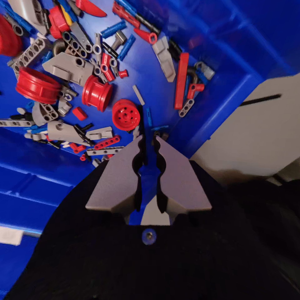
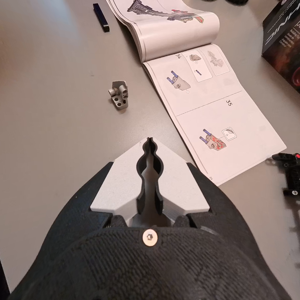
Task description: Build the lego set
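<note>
The left gripper (image 1: 148, 138) is inside a blue plastic bin (image 1: 217, 103) full of loose lego pieces in red, grey, blue and black. Its jaws stand a little apart and hold nothing. A red plastic wheel hub with small holes (image 1: 125, 116) lies just ahead of the jaws, to their left, and a short blue pin (image 1: 148, 114) lies straight ahead of them. A long red beam (image 1: 181, 81) rests farther ahead, to the right.

The right gripper (image 2: 149, 139) hovers over the grey desk (image 2: 48, 113), its jaws pressed together and empty. A small grey lego part with round holes (image 2: 118, 96) stands ahead of the jaws, slightly left. The open paper instruction booklet (image 2: 227, 113) lies to their right.
</note>
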